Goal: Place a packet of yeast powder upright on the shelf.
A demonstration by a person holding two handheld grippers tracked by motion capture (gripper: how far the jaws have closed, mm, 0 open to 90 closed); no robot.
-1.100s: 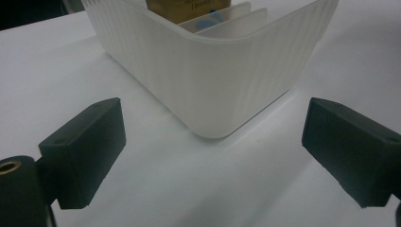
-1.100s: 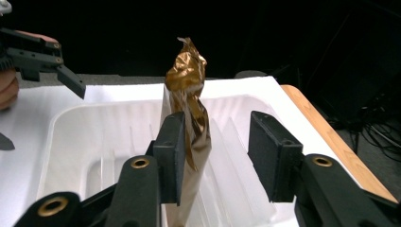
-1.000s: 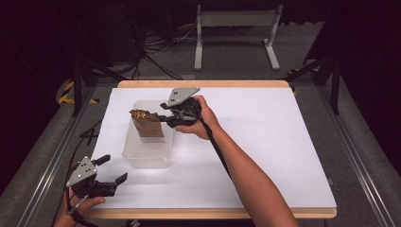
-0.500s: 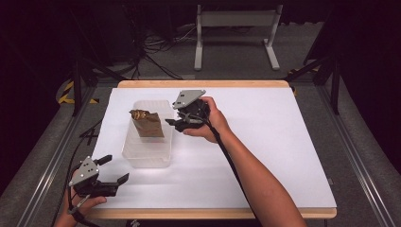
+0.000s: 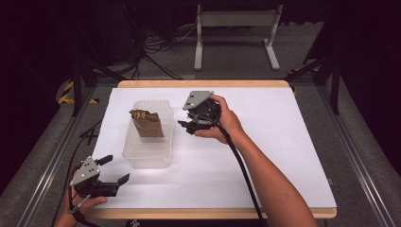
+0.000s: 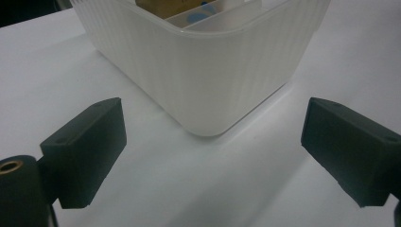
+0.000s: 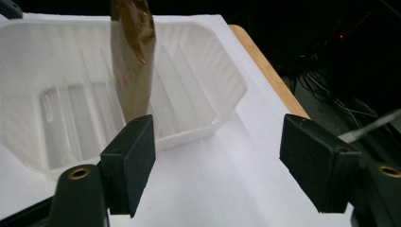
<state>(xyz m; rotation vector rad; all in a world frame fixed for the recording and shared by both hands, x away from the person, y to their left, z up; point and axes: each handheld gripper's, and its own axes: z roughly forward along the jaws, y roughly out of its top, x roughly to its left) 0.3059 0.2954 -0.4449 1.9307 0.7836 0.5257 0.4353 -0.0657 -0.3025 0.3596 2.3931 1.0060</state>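
A small brown paper packet with a crumpled gold top [image 5: 147, 124] stands upright in a clear ribbed plastic tub [image 5: 163, 152] on the white-covered bench [image 5: 283, 142]. The right gripper [image 5: 188, 126] hovers just beside the tub's right wall, apart from the packet — its jaws have just been opening and now stand spread with nothing between them. The left gripper [image 5: 116, 169] sits near the bench's front-left corner, its jaws spread wide and empty, aimed at the tub's near corner — not touching it.
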